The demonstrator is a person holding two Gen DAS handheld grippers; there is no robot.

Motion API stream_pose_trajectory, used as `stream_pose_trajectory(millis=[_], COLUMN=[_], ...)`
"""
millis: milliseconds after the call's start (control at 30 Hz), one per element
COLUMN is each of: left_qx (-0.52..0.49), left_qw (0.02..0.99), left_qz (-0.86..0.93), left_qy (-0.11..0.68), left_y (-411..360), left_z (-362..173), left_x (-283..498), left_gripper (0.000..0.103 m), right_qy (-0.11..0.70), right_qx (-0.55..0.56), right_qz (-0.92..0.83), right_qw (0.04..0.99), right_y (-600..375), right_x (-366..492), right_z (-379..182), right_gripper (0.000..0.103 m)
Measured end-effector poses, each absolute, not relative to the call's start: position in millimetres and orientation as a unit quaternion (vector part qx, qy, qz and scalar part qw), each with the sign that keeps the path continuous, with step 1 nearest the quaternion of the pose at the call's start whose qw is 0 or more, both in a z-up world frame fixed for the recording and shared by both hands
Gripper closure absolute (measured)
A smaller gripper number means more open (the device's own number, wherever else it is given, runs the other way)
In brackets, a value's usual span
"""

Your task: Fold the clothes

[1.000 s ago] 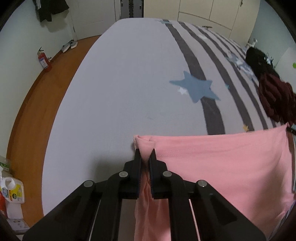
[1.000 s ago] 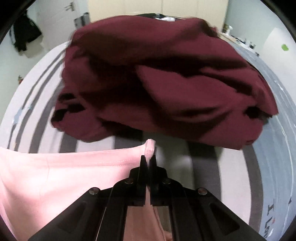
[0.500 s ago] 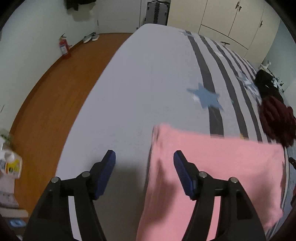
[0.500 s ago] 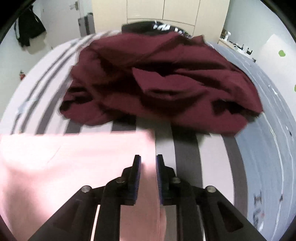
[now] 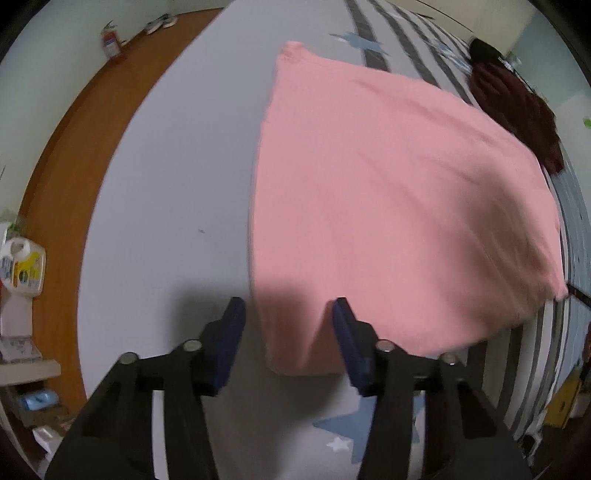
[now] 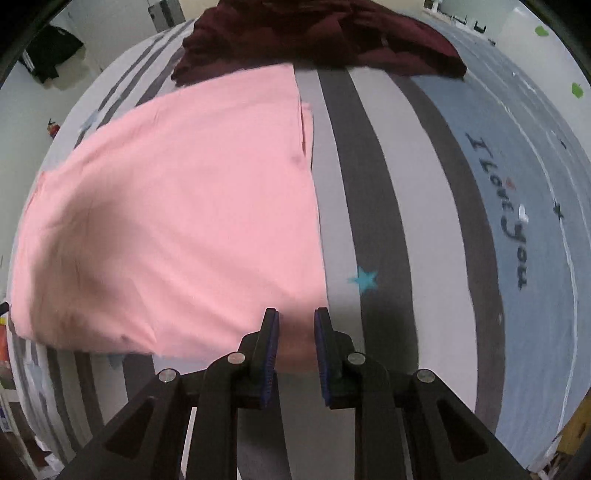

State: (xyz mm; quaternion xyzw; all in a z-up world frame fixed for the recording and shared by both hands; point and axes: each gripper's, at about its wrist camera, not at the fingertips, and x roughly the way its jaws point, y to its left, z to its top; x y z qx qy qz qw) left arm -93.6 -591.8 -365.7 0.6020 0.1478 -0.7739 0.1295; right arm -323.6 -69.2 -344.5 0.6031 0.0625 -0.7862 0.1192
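A pink garment [image 5: 399, 206] lies flat and folded on the striped bed, seen again as the pink garment [image 6: 177, 221] in the right wrist view. My left gripper [image 5: 288, 310] stands open at the garment's near left corner, with nothing gripped between its blue-padded fingers. My right gripper [image 6: 295, 317] is open at the near right corner, its jaws a narrow gap apart over the pink edge. A crumpled dark red garment [image 6: 317, 33] lies just beyond the pink one's far edge.
The bed cover [image 5: 166, 206] is grey with dark stripes [image 6: 369, 192], stars and lettering. Wooden floor [image 5: 77, 133] runs along the left side, with a fire extinguisher [image 5: 110, 42] and a detergent jug [image 5: 22, 269]. A black garment [image 5: 484, 48] lies farther back.
Both grippers let go of the pink garment's corners and drew back toward me. The garment dropped flat onto the bed.
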Motion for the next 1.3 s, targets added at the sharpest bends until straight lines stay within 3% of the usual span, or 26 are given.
stream_pose_trajectory(millis=[33, 100, 133, 300, 567, 600, 667, 733, 1000, 1133, 1300], left_qx=[0.610, 0.625, 0.626, 0.611, 0.614, 0.615, 0.617, 0.619, 0.626, 0.626, 0.628], left_qw=[0.128, 0.126, 0.123, 0.108, 0.108, 0.108, 0.110, 0.111, 0.106, 0.104, 0.095], left_qz=[-0.770, -0.761, -0.760, -0.772, -0.767, -0.766, -0.764, -0.761, -0.755, -0.755, -0.756], left_qy=[0.139, 0.122, 0.124, 0.137, 0.149, 0.151, 0.154, 0.157, 0.167, 0.168, 0.161], left_y=[-591, -588, -589, -599, -601, -601, -601, -600, -606, -607, -606], left_z=[-371, -381, -383, -364, -367, -368, -371, -374, -379, -382, -387], left_x=[-93, -93, -92, -76, -61, -59, -56, -54, -35, -28, -22], left_gripper=[0.083, 0.088, 0.095, 0.101, 0.096, 0.095, 0.085, 0.080, 0.079, 0.079, 0.075], right_qy=[0.068, 0.073, 0.072, 0.089, 0.057, 0.056, 0.060, 0.062, 0.032, 0.009, 0.009], right_qx=[0.603, 0.605, 0.608, 0.604, 0.607, 0.606, 0.599, 0.587, 0.582, 0.576, 0.611], right_qz=[-0.785, -0.782, -0.779, -0.778, -0.778, -0.779, -0.783, -0.793, -0.802, -0.807, -0.780], right_qw=[0.122, 0.130, 0.136, 0.149, 0.148, 0.154, 0.158, 0.153, 0.132, 0.128, 0.131], right_y=[-70, -71, -71, -63, -33, -36, -46, -55, -50, -39, -55], right_x=[-322, -321, -321, -314, -296, -293, -292, -293, -288, -287, -320], right_z=[-347, -351, -352, -345, -336, -336, -335, -334, -325, -315, -335], right_gripper=[0.085, 0.091, 0.100, 0.103, 0.102, 0.100, 0.085, 0.080, 0.079, 0.061, 0.060])
